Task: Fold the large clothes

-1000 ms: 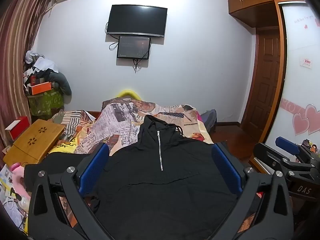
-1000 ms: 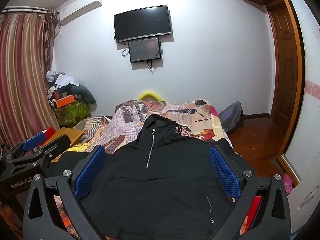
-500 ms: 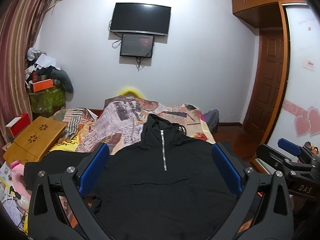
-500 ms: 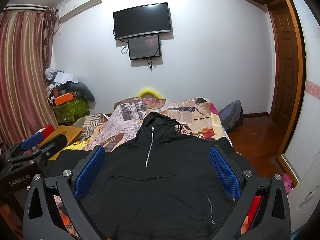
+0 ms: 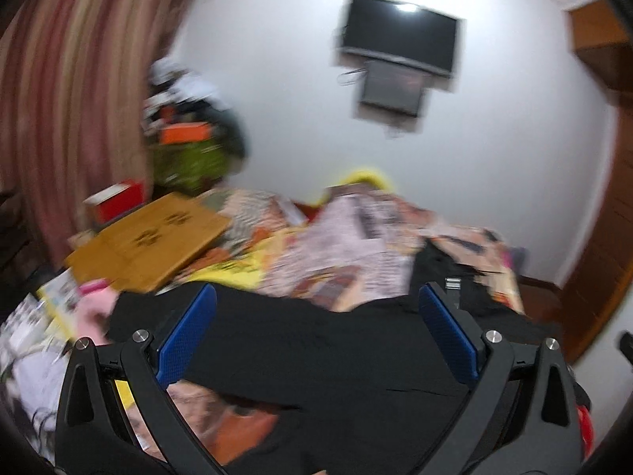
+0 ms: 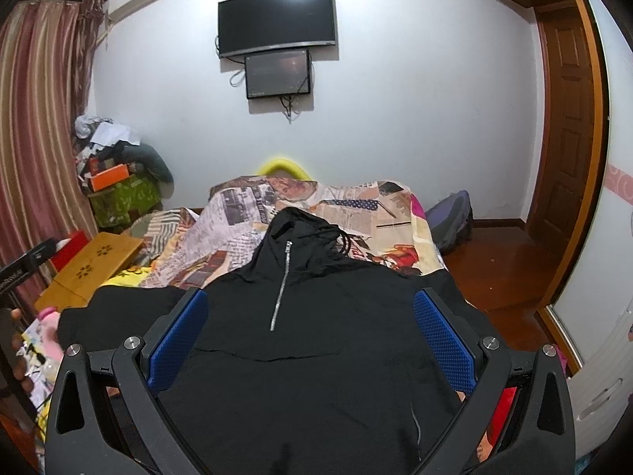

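Though blurred leftward, black hoodie (image 6: 316, 316) flat between both gaping tongs (image 6: 310, 336).

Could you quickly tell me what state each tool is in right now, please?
Left tool: open, holding nothing, above the black hoodie.
Right tool: open, holding nothing, above the same hoodie.

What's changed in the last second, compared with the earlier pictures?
The left tongs have swung left toward the black hoodie's sleeve; their view is motion-blurred and tilted. Nothing was grasped or released. The right tongs stay open above the hoodie, which lies flat as before.
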Tool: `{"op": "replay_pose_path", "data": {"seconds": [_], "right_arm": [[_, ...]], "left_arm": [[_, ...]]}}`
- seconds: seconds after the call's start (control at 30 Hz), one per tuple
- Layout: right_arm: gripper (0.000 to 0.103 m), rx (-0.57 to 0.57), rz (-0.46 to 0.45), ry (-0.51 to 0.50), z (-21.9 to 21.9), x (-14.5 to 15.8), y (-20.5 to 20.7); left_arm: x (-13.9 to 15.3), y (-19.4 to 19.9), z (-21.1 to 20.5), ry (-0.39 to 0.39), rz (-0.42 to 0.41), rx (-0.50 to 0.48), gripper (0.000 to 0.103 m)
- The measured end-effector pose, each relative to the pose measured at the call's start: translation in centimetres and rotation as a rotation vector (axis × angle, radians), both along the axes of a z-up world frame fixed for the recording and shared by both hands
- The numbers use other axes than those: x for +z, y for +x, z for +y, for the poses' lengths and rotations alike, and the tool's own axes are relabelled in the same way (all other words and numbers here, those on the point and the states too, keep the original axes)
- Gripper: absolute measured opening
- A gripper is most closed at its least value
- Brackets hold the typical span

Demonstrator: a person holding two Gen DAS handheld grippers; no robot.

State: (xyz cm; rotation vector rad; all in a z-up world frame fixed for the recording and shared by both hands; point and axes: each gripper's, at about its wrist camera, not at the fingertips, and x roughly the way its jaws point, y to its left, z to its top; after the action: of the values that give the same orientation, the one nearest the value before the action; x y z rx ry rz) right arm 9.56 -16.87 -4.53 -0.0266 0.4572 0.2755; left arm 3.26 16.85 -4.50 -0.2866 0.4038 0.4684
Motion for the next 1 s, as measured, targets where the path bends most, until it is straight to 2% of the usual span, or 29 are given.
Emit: {"op": "replay_pose_path", "data": {"seconds": [0.17,0.27,0.4,0.5,0.53,0.6,0.7,0.8,0.9,1.0], "right_arm": [[0.103,-0.030,0.038,-0.041,0.8,-1.1,2.4],[0.103,-0.038,0.077,-0.066,1.1,-1.9,3.5],[0.103,-0.055,0.131,-0.067,1.5,-3.2,4.9],[0.103,-0.060,0.178,-0.056,1.5,-4.1,5.6],[0.103,-0.058,0.193,-0.053,1.6,-4.3,5.8],[0.103,-0.056,0.225,-0.054,1.8,-4.9,6.2],[0.103,-0.053,0.257,-0.068,2.1,-5.7,6.7],[0.103,-0.050,0.284,-0.082,2.3,-6.3,6.9],[0.103,-0.049,0.305,-0.091,2.4,-6.6,7.2],[0.103,-0.051,0.319,-0.095,2.6,-7.0,7.7]], "left_arm": [[-4.4,0.4,6.5,-0.102,0.091,0.107,0.103],[-7.7,0.6,10.5,-0.190,0.155,0.179,0.103],[-12.8,-0.4,15.9,-0.389,0.205,0.241,0.103],[-15.9,-1.0,18.7,-0.505,0.229,0.251,0.103],[-16.8,-1.1,19.4,-0.543,0.233,0.254,0.102],[-19.0,-1.7,21.1,-0.655,0.220,0.252,0.094],[-21.7,-2.2,22.5,-0.809,0.196,0.248,0.089],[-23.8,-2.4,23.6,-0.909,0.175,0.265,0.088],[-25.4,-2.4,24.4,-0.977,0.148,0.285,0.082],[-26.0,-2.3,25.6,-0.956,0.146,0.318,0.073]]}}
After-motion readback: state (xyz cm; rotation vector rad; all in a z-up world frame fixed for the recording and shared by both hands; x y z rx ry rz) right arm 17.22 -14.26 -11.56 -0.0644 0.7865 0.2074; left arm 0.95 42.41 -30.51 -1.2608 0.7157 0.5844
